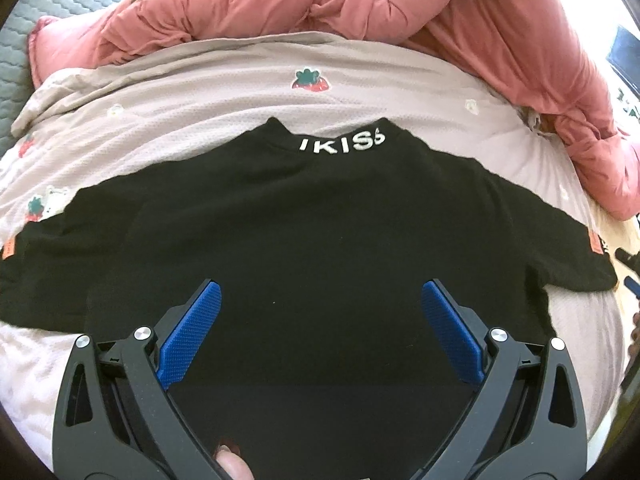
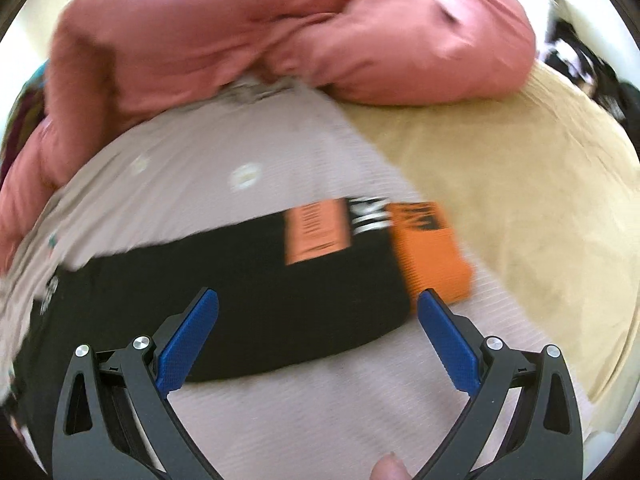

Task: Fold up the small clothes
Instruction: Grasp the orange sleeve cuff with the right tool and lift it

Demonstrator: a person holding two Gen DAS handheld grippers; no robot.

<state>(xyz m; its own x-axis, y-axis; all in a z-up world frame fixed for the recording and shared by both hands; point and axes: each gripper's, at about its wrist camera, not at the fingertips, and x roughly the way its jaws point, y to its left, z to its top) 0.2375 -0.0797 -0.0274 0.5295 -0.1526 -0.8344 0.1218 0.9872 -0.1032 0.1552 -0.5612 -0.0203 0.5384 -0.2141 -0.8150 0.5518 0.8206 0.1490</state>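
Note:
A small black T-shirt (image 1: 312,216) lies spread flat on a pale blanket, its collar with white letters at the far side and both sleeves out. My left gripper (image 1: 320,300) is open and empty, hovering over the shirt's lower middle. In the right wrist view, which is blurred, the shirt's right sleeve (image 2: 280,292) shows with orange patches (image 2: 428,252) at its end. My right gripper (image 2: 318,304) is open and empty just above that sleeve's end.
The pale blanket (image 1: 240,92) with strawberry prints covers the bed. A crumpled pink duvet (image 1: 320,0) is heaped along the far side and right; it also shows in the right wrist view (image 2: 280,40). A tan sheet (image 2: 520,184) lies right of the blanket.

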